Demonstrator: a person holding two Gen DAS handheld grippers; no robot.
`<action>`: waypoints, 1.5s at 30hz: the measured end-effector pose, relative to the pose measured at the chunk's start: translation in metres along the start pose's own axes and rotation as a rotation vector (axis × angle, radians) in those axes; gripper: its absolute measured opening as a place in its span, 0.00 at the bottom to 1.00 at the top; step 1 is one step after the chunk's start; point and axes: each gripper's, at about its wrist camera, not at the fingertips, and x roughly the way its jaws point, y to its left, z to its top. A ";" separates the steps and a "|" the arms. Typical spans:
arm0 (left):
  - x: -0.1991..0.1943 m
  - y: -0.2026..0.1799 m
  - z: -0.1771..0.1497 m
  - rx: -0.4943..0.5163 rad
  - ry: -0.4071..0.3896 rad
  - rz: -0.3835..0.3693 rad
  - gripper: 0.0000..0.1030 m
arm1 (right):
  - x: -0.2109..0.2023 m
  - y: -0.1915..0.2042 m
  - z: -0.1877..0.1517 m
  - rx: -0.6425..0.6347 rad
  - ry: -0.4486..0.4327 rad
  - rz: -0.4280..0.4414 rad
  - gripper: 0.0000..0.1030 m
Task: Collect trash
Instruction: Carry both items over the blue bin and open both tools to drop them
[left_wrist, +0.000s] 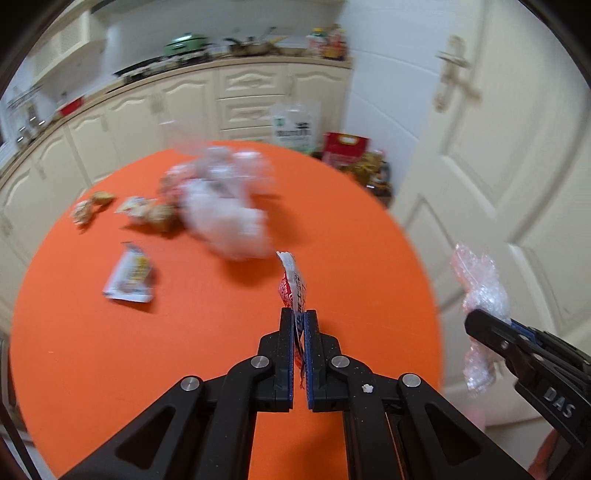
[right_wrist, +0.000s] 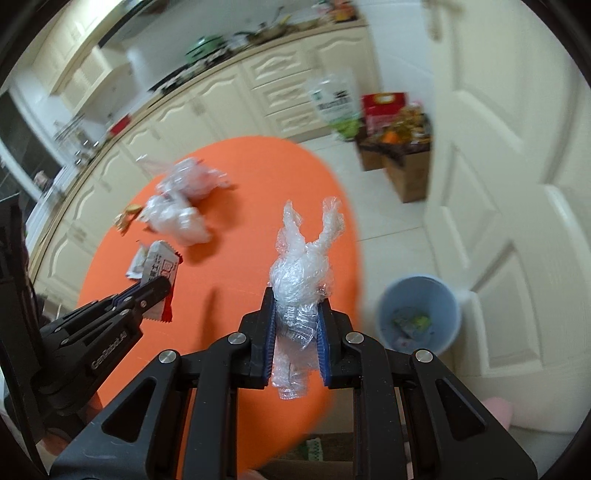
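Pinching a red-white wrapper (left_wrist: 292, 284) above the orange surface (left_wrist: 184, 350), the left gripper (left_wrist: 299, 317) is clamped; right gripper (right_wrist: 297, 299) clenches crumpled film (right_wrist: 301, 266); bin (right_wrist: 419, 314) on floor beside, contents blurred; other trash (left_wrist: 225, 210) smeared

**Trash items, held and on the table**

My left gripper (left_wrist: 299, 314) pinches a red-and-white wrapper (left_wrist: 293, 282), standing upright. My right gripper (right_wrist: 297, 299) clamps a crumpled wad of clear bubble wrap (right_wrist: 299, 273). Crumpled clear plastic bags (left_wrist: 225, 206), a flat snack packet (left_wrist: 129, 275) and small brown scraps (left_wrist: 155, 214) lie on the orange table (left_wrist: 221, 350). A blue bin (right_wrist: 419, 314) on the floor holds litter.
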 end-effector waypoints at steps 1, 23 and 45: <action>0.001 -0.015 -0.002 0.020 0.001 -0.012 0.01 | -0.005 -0.012 -0.003 0.011 -0.010 -0.030 0.18; 0.168 -0.217 -0.047 0.329 0.273 -0.083 0.01 | 0.086 -0.223 -0.049 0.281 0.258 -0.235 0.18; 0.369 -0.192 -0.045 0.205 0.396 -0.169 0.04 | 0.215 -0.270 -0.048 0.336 0.422 -0.099 0.25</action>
